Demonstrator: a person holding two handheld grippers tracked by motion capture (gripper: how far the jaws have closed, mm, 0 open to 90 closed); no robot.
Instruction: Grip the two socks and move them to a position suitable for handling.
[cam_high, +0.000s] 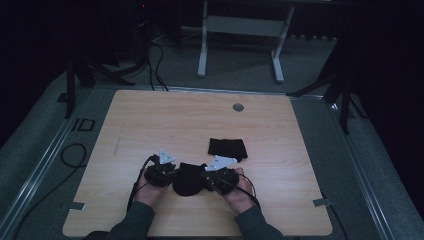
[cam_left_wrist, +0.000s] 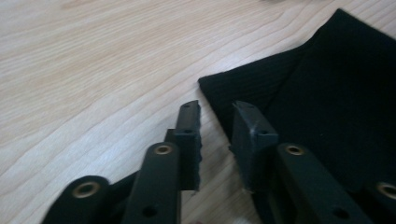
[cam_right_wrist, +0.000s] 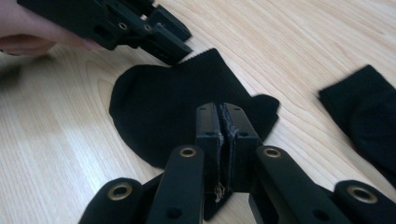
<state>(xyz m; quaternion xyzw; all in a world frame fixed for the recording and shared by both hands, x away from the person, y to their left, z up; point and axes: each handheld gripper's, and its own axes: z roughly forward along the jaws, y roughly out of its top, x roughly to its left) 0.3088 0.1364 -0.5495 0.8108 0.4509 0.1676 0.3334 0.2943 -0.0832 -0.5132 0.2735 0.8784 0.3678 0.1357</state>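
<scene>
A black sock (cam_high: 187, 183) lies flat near the table's front edge, between the two grippers. My left gripper (cam_high: 171, 173) is at the sock's left side. In the left gripper view its jaws (cam_left_wrist: 217, 109) stand a little apart at the corner of the sock (cam_left_wrist: 327, 93), with bare wood showing in the gap. My right gripper (cam_high: 209, 178) is at the sock's right side. Its jaws (cam_right_wrist: 219, 110) are pressed together on the near edge of the sock (cam_right_wrist: 163, 107). The left gripper (cam_right_wrist: 180, 46) touches the sock's far edge in that view.
A second black sock (cam_high: 227, 148) lies folded just behind and to the right, also seen as a dark cloth (cam_right_wrist: 369, 112) in the right gripper view. The wooden table (cam_high: 150, 120) has a round grey grommet (cam_high: 238, 107) at the back. Cables trail from both grippers.
</scene>
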